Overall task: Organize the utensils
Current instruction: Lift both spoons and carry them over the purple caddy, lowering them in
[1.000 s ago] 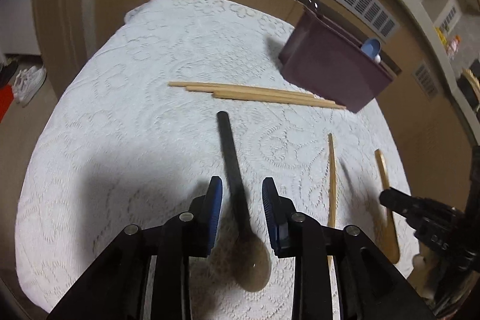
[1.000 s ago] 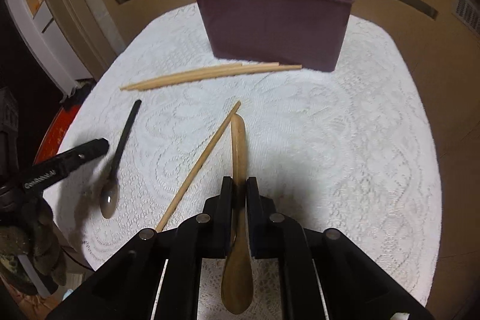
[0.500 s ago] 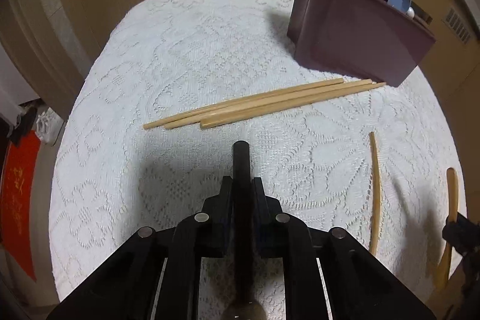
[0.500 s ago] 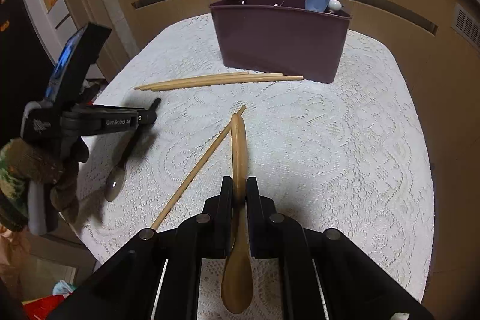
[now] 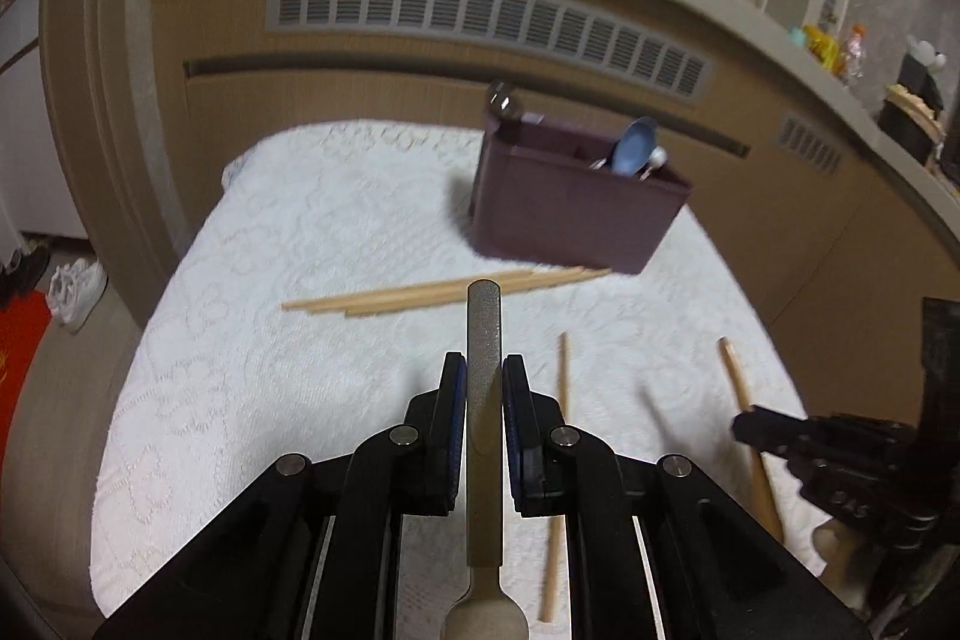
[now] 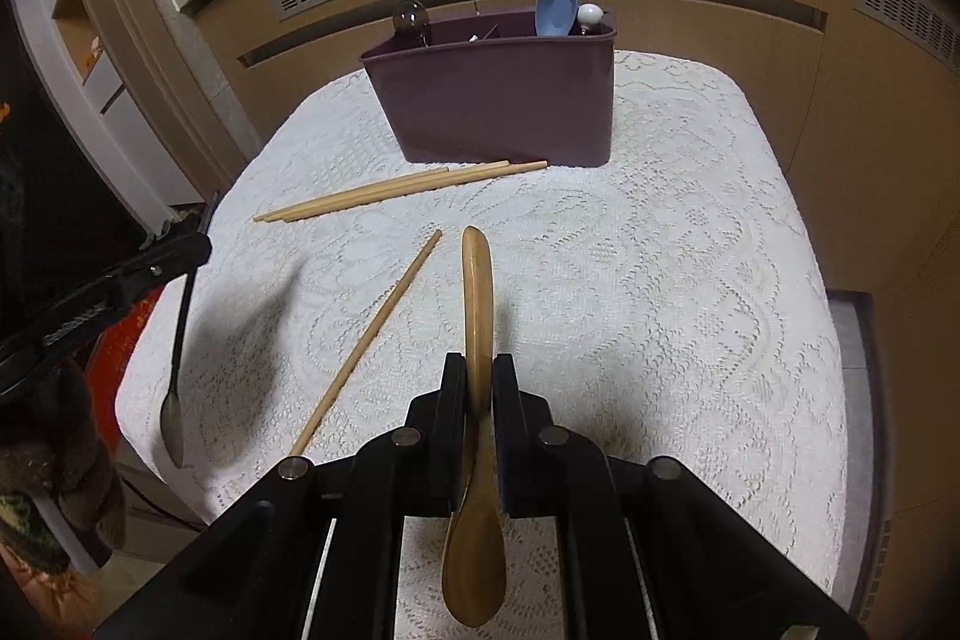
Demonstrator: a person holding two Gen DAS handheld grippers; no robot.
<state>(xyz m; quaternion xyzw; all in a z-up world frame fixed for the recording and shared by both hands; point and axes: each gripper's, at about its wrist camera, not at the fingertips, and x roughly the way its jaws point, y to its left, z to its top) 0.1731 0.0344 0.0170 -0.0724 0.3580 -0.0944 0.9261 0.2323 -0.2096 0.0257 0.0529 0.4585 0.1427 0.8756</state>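
Three chopsticks (image 6: 396,189) before bin (image 6: 504,100) | lone chopstick (image 6: 372,334) beside wooden spoon (image 6: 477,316)

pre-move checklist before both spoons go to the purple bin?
1. Left tongs shut on metal spoon handle: ok.
2. Right tongs shut on wooden spoon handle: ok.
3. Both spoons off the tablecloth: metal spoon ok; wooden spoon cannot tell.
4. Purple bin upright, top open: ok.
5. Free space inside bin: cannot tell; a blue spoon and other utensils already stand in it.
6. Loose chopsticks lying in front of bin; single chopstick beside wooden spoon: not ok if moving low.
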